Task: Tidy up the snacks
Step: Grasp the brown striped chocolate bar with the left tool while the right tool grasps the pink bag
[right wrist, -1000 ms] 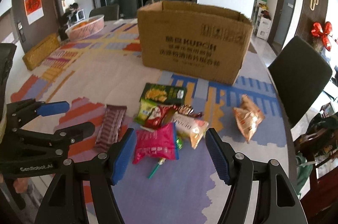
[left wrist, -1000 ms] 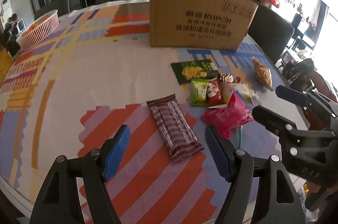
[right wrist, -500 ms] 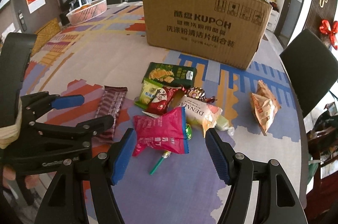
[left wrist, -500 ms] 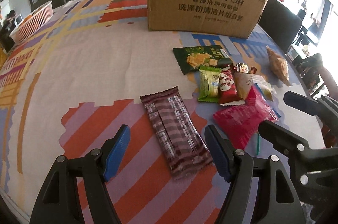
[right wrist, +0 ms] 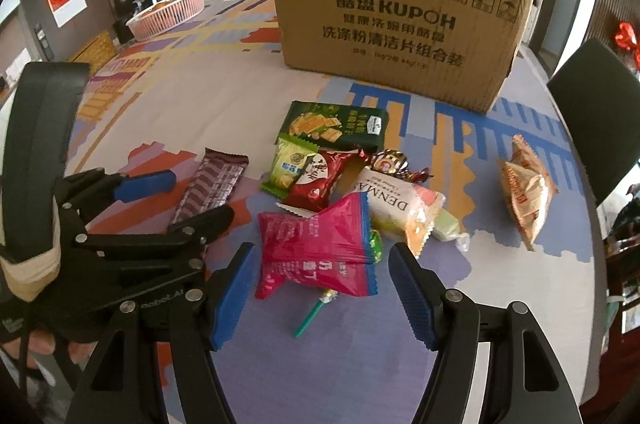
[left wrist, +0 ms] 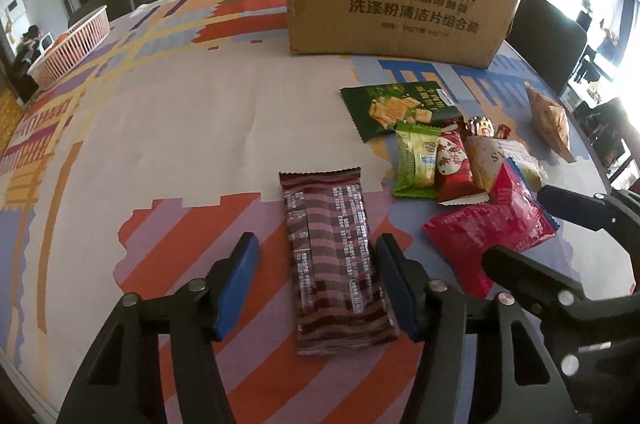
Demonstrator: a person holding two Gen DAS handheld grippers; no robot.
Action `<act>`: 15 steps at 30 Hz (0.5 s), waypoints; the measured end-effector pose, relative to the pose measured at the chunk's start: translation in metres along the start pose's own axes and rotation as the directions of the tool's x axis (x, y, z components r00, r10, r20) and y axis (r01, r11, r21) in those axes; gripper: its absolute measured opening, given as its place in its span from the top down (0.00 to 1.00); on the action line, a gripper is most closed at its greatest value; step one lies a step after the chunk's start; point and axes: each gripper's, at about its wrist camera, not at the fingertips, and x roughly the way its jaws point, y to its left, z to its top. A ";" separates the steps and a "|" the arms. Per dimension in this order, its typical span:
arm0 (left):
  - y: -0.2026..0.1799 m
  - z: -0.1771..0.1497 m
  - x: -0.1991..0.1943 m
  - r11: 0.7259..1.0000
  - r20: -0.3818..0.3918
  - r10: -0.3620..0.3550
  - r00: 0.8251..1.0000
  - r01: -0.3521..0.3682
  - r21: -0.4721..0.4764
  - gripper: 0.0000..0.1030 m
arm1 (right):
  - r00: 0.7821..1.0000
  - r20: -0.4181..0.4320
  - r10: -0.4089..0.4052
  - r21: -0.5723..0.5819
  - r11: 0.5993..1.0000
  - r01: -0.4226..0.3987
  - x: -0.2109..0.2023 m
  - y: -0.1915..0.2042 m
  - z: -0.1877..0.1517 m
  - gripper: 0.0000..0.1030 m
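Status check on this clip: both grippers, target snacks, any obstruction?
Left hand-held gripper just been closing around brown striped snack bar, not clamped. Right hand-held gripper open, straddling pink snack packet. Nothing in the way; cardboard box stands behind.

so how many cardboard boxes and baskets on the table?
2. One cardboard box at the far side behind the snack pile; one pink basket at the far left edge. None look hidden, though behind the box is out of sight.
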 end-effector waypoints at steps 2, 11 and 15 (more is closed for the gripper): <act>0.001 -0.001 -0.001 1.000 0.008 0.001 1.000 -0.001 0.004 0.48 | 1.000 -0.012 0.008 0.014 1.000 -0.008 0.005 -0.001 0.001 0.34; 0.004 -0.002 -0.005 1.000 0.010 -0.018 1.000 0.018 -0.010 0.64 | 1.000 -0.014 -0.016 0.031 0.999 0.016 0.012 0.004 -0.001 0.40; 0.002 -0.003 -0.007 0.999 0.002 -0.040 0.999 0.040 -0.015 0.65 | 1.000 0.002 -0.027 0.036 0.999 0.027 0.009 0.003 -0.003 0.54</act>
